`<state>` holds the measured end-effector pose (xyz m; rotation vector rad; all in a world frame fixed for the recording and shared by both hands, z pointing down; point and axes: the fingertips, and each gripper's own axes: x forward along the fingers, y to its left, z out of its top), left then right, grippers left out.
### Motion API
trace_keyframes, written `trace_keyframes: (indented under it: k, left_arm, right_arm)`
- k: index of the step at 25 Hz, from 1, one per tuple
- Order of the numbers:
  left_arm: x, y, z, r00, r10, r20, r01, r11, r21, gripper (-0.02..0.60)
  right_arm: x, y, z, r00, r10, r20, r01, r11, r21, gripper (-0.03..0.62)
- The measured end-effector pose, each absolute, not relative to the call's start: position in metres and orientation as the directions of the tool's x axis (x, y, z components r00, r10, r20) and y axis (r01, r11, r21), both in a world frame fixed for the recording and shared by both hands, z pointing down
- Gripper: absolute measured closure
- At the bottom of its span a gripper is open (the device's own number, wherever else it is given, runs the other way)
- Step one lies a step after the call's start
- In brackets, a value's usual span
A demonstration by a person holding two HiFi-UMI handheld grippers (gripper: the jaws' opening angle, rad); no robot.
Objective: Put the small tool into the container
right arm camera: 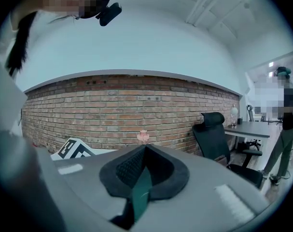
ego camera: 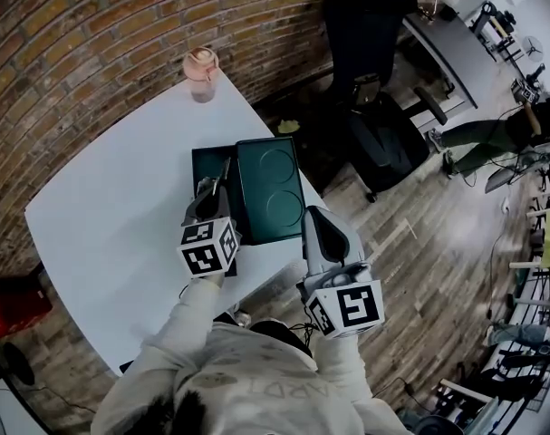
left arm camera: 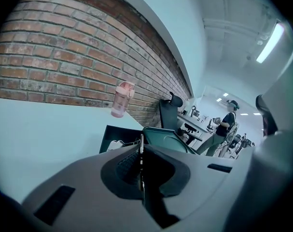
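Left gripper (ego camera: 213, 191): jaws closed on the small tool (ego camera: 224, 172), a thin metal piece seen edge-on, held over the open dark-green container (ego camera: 202, 161). Right gripper (ego camera: 313, 214): jaws clamped on the edge of the green lid (ego camera: 267, 188), which lies beside the container. White table (ego camera: 120, 188): bears the container; pink bottle (ego camera: 202, 71) stands at its far edge by the brick wall (ego camera: 93, 25).

Broad bare white table (ego camera: 102, 216) left of the dark container (ego camera: 205, 163), left gripper (ego camera: 213, 188) over its open tray, green lid (ego camera: 267, 188) close along its right, pink bottle (ego camera: 202, 72) well apart at the far corner, brick wall (ego camera: 93, 43) behind, office chair (ego camera: 370, 71) beyond the right edge.
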<state>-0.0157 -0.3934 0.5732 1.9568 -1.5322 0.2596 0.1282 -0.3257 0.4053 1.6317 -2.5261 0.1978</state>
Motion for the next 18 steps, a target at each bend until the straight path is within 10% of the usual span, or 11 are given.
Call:
trace_keyframes:
  k: [18]
  left_arm:
    - [-0.004, -0.4, 0.603, 0.352, -0.746, 0.565, -0.904, -0.116, 0.411, 0.584]
  right_arm:
    - [0.124, -0.33, 0.418, -0.393, -0.894, 0.217, -0.918, 0.397, -0.026, 0.583]
